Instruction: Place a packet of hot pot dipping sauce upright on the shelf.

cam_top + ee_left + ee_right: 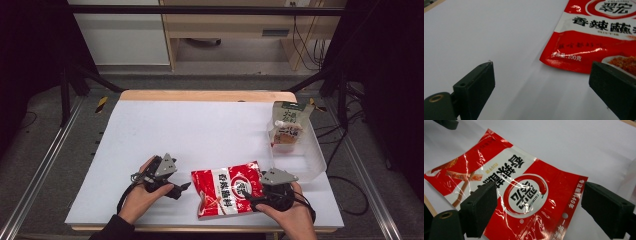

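Here, a red seasoning packet (229, 188) lay flat on the white worktop (200, 130), near its front edge, and everything else is placed relative to that packet. Its long axis ran roughly from the person's left to their right, slightly tilted, with the end nearer the right hand sitting closer to a clear plastic bin (305, 150) that stood beyond and to the right of it. An upright pouch (288, 125) stood inside that bin.

The right hand-held gripper (255, 196) was at the packet's right end, over its edge, and was clearly the nearer of the two. In the right gripper view its black jaws stood wide apart, straddling the packet (524, 192) without pinching it; contact with the film could not be confirmed.

The left hand-held gripper (182, 187) sat just left of the packet, a short gap away, pointing towards it. In the left gripper view its jaws were also spread, holding nothing, with the packet's corner (564, 62) lying ahead and to one side on the bare worktop.

Judging by this layout, the right hand seemed best placed to close on the packet's end.
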